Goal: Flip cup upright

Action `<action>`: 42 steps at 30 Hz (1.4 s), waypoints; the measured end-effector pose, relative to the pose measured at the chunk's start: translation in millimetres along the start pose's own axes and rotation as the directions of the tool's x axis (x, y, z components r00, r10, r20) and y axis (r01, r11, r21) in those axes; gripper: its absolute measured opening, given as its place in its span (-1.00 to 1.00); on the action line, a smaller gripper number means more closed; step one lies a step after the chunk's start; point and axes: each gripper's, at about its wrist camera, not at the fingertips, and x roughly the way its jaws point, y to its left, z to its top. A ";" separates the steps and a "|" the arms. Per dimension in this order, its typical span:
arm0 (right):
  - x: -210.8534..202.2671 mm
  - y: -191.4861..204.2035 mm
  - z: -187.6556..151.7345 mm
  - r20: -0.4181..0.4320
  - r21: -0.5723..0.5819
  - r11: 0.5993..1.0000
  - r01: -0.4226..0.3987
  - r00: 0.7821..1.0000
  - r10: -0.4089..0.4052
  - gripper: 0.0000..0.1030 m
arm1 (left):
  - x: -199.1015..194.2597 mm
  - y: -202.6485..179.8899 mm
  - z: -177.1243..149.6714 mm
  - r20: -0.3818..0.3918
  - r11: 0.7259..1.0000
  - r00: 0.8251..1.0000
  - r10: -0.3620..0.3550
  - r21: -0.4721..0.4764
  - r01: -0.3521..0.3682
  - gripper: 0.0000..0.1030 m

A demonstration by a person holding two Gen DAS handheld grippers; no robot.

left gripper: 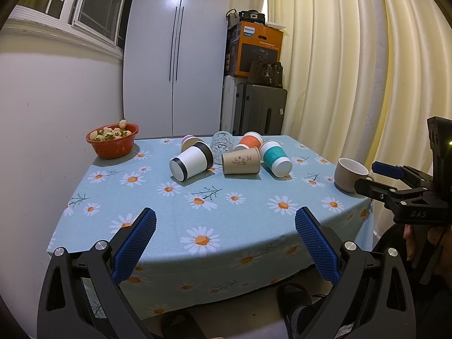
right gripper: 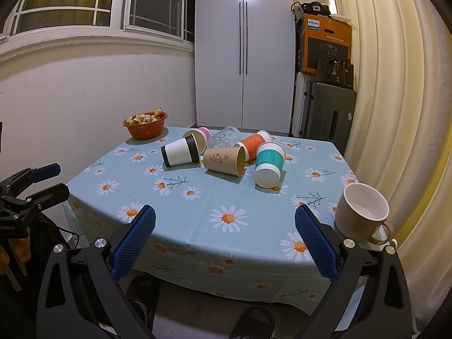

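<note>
Several cups lie on their sides at the far middle of the daisy tablecloth [left gripper: 226,226]: a white cup with black bands [left gripper: 190,163] [right gripper: 180,152], a brown paper cup [left gripper: 240,160] [right gripper: 224,160], a teal-sleeved cup [left gripper: 275,158] [right gripper: 269,163], an orange-sleeved cup [left gripper: 248,141] [right gripper: 252,144], a pink cup [right gripper: 199,137] and a clear glass [left gripper: 222,144] [right gripper: 223,138]. A beige mug [left gripper: 350,173] [right gripper: 361,214] stands upright at the right edge. My left gripper [left gripper: 226,223] is open and empty over the near table edge. My right gripper [right gripper: 224,221] is open and empty, left of the mug.
A red bowl of pale fruit [left gripper: 113,139] [right gripper: 145,124] sits at the far left corner. A white cabinet [left gripper: 175,56], a suitcase [left gripper: 260,110] with a box on top, and curtains [left gripper: 353,70] stand behind the table. Slippers [right gripper: 251,322] lie on the floor.
</note>
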 end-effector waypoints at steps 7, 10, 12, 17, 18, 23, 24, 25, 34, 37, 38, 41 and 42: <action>0.4 0.1 -0.1 -0.001 0.000 1.000 0.001 1.000 -0.001 0.90 | 6.8 0.9 2.9 -0.002 1.000 1.000 0.002 0.001 -0.002 0.87; -0.6 2.1 1.5 -0.002 -0.001 1.000 0.000 1.000 0.000 0.90 | 6.0 -0.9 2.3 -0.002 1.000 1.000 0.000 0.002 0.000 0.87; 3.2 1.4 -0.6 -0.001 -0.002 1.000 -0.002 1.000 0.002 0.90 | 5.4 -2.1 1.9 -0.003 1.000 1.000 0.000 0.002 0.000 0.87; 1.9 -1.5 -1.3 0.000 -0.003 1.000 -0.006 1.000 0.006 0.90 | 6.1 -0.9 1.3 -0.003 1.000 1.000 0.000 0.001 0.000 0.87; 2.9 -0.8 -1.7 -0.001 -0.003 1.000 -0.005 1.000 0.005 0.90 | 7.3 1.8 2.9 -0.004 1.000 1.000 -0.001 0.001 0.001 0.87; 3.3 -1.6 -2.5 -0.002 -0.004 1.000 -0.005 1.000 0.005 0.90 | 6.3 -0.1 2.0 -0.005 1.000 1.000 -0.001 0.002 0.001 0.87; 3.4 -1.6 -2.4 -0.002 -0.004 1.000 -0.005 1.000 0.005 0.90 | 5.9 -0.4 1.8 -0.004 1.000 1.000 -0.001 0.002 0.001 0.87; 3.4 -1.6 -2.3 -0.003 -0.004 1.000 -0.005 1.000 0.005 0.90 | 5.4 -0.7 1.6 -0.004 1.000 1.000 0.000 0.002 0.000 0.87; 3.2 -2.4 -2.8 -0.004 -0.003 1.000 -0.005 1.000 0.005 0.90 | 7.4 0.2 2.0 -0.004 1.000 1.000 -0.003 0.001 0.003 0.87; 4.5 -1.5 -3.4 -0.004 -0.004 1.000 -0.006 1.000 0.006 0.90 | 7.3 -0.4 1.8 -0.005 1.000 1.000 -0.002 0.004 0.002 0.87; 4.6 -1.4 -3.1 -0.005 -0.003 1.000 -0.006 1.000 0.006 0.90 | 7.1 -0.4 1.8 -0.007 1.000 1.000 -0.002 0.002 0.002 0.87; 4.5 -2.6 -4.1 -0.010 0.005 1.000 -0.013 1.000 0.013 0.90 | 6.9 -0.5 2.2 -0.007 1.000 1.000 -0.008 -0.003 0.008 0.87; 4.7 -3.3 -4.1 -0.014 0.007 1.000 -0.015 1.000 0.015 0.90 | 7.1 0.0 2.6 -0.008 1.000 1.000 -0.009 -0.007 0.009 0.87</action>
